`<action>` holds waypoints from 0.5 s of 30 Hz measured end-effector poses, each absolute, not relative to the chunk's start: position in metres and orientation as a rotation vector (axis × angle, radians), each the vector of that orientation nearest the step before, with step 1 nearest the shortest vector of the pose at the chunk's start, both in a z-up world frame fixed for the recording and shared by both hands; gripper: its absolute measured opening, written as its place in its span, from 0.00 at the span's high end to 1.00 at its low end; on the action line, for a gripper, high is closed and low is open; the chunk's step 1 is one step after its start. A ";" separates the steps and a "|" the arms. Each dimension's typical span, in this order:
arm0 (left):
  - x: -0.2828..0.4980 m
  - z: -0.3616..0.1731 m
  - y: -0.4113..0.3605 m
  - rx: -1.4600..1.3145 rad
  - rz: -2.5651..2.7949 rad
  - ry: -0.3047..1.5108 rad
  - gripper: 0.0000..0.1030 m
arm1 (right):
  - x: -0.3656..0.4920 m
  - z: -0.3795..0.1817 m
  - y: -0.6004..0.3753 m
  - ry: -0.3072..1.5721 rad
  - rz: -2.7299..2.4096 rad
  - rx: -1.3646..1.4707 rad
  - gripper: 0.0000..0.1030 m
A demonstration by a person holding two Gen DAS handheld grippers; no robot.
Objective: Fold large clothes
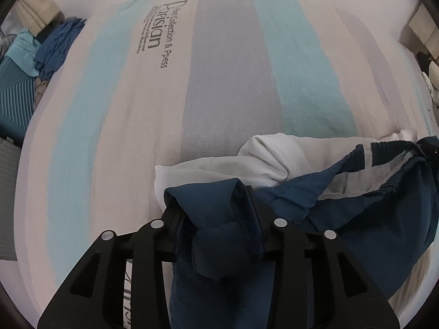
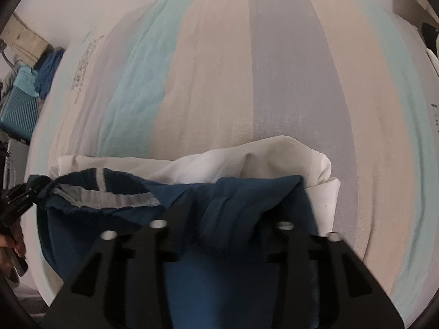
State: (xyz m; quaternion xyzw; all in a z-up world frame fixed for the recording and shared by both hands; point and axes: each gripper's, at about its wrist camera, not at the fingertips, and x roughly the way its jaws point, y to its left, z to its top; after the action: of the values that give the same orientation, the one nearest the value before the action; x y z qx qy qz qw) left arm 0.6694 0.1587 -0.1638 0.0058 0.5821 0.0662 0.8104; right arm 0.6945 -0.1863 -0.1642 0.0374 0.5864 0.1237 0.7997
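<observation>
Since the striped bedsheet [image 1: 225, 82] takes up nearly the whole view, your navy garment [image 1: 356, 205] sits bunched at the near edge over a white garment [image 1: 269, 156]. It's light, floppy stuff, so grab hems or corners. Left gripper [image 1: 216, 213] and right gripper [image 2: 222, 219] both have their jaws parted around navy folds, not pinching.

Navy cloth [image 1: 219, 235] is covering the fingertips of the left hand-held gripper [image 1: 216, 213], hiding any contact. The right view is blurring the print on the bedsheet [image 2: 85, 65] past reading. The frame edge is cutting off a hand [image 2: 11, 244].
</observation>
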 end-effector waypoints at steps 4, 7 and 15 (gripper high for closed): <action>0.670 -0.149 0.162 -0.051 0.151 1.220 0.30 | 0.689 -0.145 -0.188 1.201 0.263 0.106 0.32; 0.664 -0.138 0.154 -0.036 0.149 1.199 0.23 | 0.682 -0.130 -0.188 1.172 0.275 0.112 0.29; 0.644 -0.103 0.138 0.049 0.194 1.107 0.06 | 0.647 -0.110 -0.188 1.169 0.273 0.037 0.24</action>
State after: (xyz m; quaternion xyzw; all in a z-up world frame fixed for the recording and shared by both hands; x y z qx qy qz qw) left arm 0.6440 0.1382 -0.1034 0.0231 0.5246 0.0920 0.8460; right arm 0.6472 -0.1881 -0.1100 0.0175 0.5498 0.1285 0.8252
